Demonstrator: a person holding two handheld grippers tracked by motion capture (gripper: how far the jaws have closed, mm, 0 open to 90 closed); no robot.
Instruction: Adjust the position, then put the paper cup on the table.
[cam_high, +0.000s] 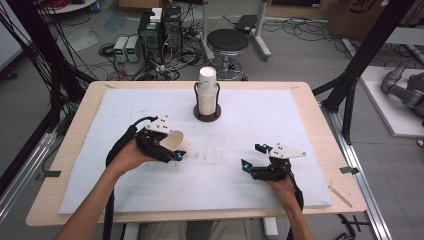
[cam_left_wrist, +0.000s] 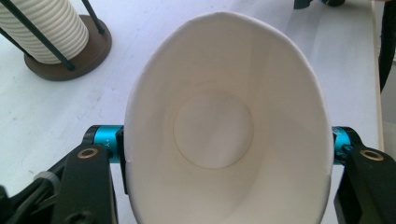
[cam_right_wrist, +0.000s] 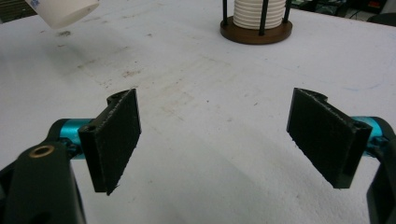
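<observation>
1. The left gripper (cam_high: 176, 152) pinched a single white paper cup (cam_high: 176, 143) across its rim, squeezing the mouth into an oval, as the left gripper view showed (cam_left_wrist: 224, 130).
2. That cup lay tilted on its side in the grip, low over the left part of the white foam board (cam_high: 250, 175) that covered the wooden table (cam_high: 55, 170); whether it touched the board I could not tell.
3. A stack of white paper cups (cam_high: 207, 92) stood upright in a dark wire holder on a round brown base (cam_high: 207, 116) at the far middle of the board, well apart from the held cup.
4. The right gripper (cam_high: 254, 156) rested near the board's right front with its jaws spread wide and nothing between the black pads (cam_right_wrist: 116, 140).
5. Judged from this, one cup seemed already separated from the stack and in hand.
6. Setting it down upright on the board, or passing it to the free gripper, appeared left to do.
</observation>
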